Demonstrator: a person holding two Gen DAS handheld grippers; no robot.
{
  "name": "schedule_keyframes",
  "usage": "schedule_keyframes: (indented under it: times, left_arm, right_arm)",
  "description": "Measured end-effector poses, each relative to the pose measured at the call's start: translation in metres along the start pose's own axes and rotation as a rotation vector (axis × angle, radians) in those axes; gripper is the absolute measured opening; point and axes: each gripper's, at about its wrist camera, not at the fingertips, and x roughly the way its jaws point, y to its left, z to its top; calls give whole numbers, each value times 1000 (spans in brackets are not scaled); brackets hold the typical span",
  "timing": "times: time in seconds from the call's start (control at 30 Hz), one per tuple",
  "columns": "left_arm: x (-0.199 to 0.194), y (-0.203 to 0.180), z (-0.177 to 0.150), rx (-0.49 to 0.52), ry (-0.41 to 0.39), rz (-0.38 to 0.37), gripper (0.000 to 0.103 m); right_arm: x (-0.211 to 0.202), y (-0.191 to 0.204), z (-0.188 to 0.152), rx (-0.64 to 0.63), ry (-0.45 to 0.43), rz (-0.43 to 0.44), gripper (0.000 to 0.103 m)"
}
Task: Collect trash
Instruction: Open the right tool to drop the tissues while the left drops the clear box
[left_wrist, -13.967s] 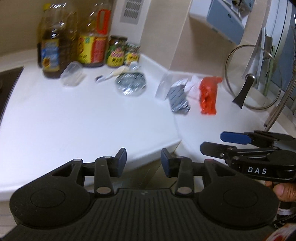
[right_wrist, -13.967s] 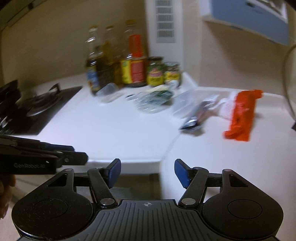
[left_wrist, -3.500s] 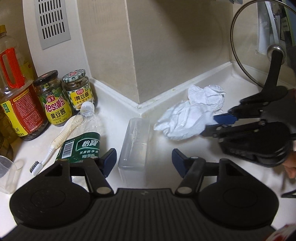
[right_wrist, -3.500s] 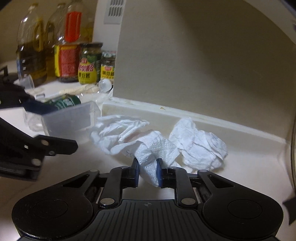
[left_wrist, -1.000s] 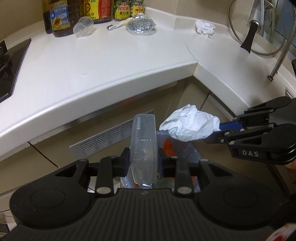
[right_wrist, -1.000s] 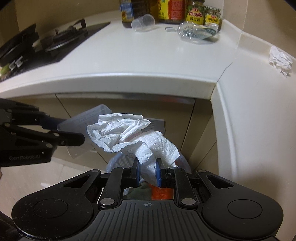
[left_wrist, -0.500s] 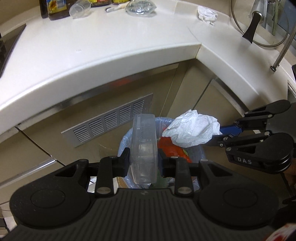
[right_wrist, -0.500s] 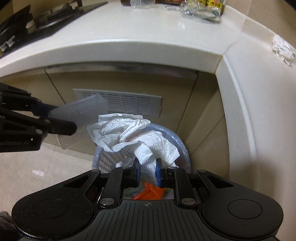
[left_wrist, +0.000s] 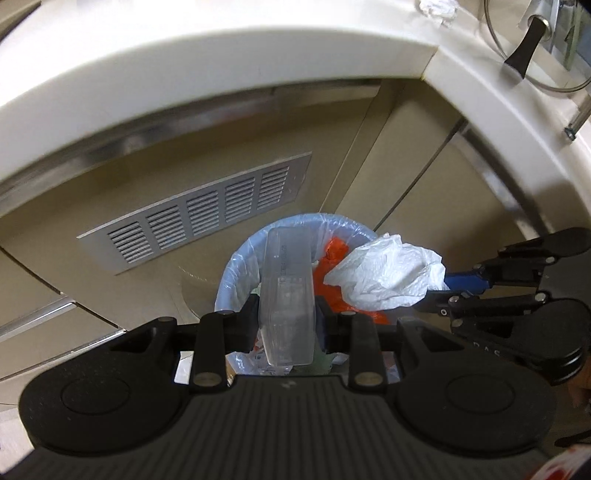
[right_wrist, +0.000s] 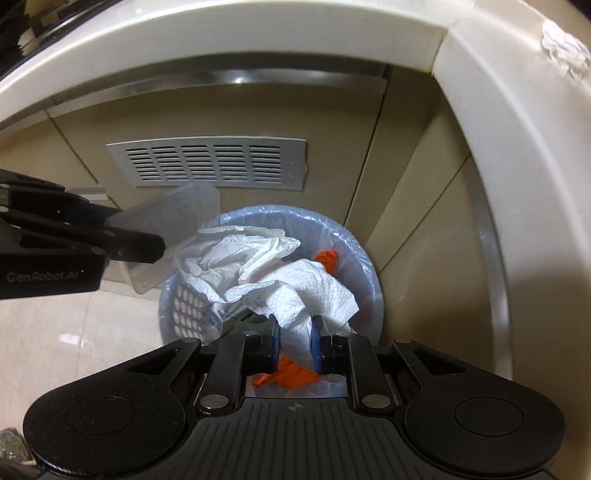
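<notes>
Bin (left_wrist: 236, 258) as landmark: round, pale blue, lined with a thin plastic bag, set on the floor in the inner corner under the white countertop (left_wrist: 221, 55). Near rim cut off by both gripper bodies in both wrist views; bottom of the bin hidden under orange wrapping (right_wrist: 288, 374) and paper. Greenish scrap low inside, too dim to identify.

Left gripper (left_wrist: 286, 317) clamped on a clear plastic box (left_wrist: 288, 280), pads pressed on its long sides; box upright along the fingers, its far end over the bin opening. Printing on the box wall too faint to read. In the right wrist view, same box (right_wrist: 173, 221) at the bin's left rim, partly masked by the left gripper's fingers.

Right gripper (right_wrist: 294, 345) pinched tight on a crumpled white paper towel (right_wrist: 280, 280), wad spread above the bin mouth, covering most of the contents. From the left wrist view, towel (left_wrist: 384, 273) over the bin's right side, just beside the box, contact between the two not clear.

Behind the bin: beige cabinet panel with a louvred vent grille (left_wrist: 192, 214). Countertop edge curving overhead on the far and right sides, close above. Bare floor tile (right_wrist: 74, 332) left of the bin. Second crumpled tissue (right_wrist: 563, 48) up on the countertop, blurred. Glass lid (left_wrist: 535, 44) at the top right, cut by the frame.
</notes>
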Motion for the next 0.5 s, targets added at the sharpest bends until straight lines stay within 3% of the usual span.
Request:
schedule_keyframes:
  times: [0.5]
  left_arm:
    - [36,7,5,-31,35,14,27]
  right_arm:
    - [33,-6,3,24,34,-9,17]
